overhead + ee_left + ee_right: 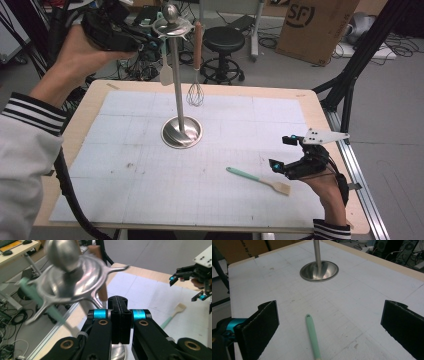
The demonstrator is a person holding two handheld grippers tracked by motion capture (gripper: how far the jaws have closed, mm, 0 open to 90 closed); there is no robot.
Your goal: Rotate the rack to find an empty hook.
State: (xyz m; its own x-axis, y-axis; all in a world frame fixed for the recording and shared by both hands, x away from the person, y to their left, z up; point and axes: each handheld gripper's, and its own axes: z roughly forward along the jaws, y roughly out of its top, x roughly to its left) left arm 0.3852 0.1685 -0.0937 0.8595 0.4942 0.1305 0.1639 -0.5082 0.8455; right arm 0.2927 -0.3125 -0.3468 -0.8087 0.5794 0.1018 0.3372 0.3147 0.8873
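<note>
A steel utensil stand (pixel 181 131) rises from the middle of the white mat. From the hooks on its crown (pixel 172 25) hang a green-handled spatula (pixel 165 62) and a wooden-handled whisk (pixel 196 70). My left gripper (pixel 142 42), held high at the back left, is shut on nothing just beside the crown (pixel 72 282); its jaws (pixel 119 315) are pressed together. A second green-handled spatula (pixel 257 180) lies flat on the mat at the front right. My right gripper (pixel 281 152) stands open right of it, with the handle (pixel 313 336) between its wide-apart jaws (pixel 332 322) but untouched.
The mat covers a wooden table (pixel 90 100). Behind the table are a black stool (pixel 223 42), a cardboard box (pixel 315 25) and tangled cables on the floor. A black tripod leg (pixel 350 80) stands at the table's right rear corner.
</note>
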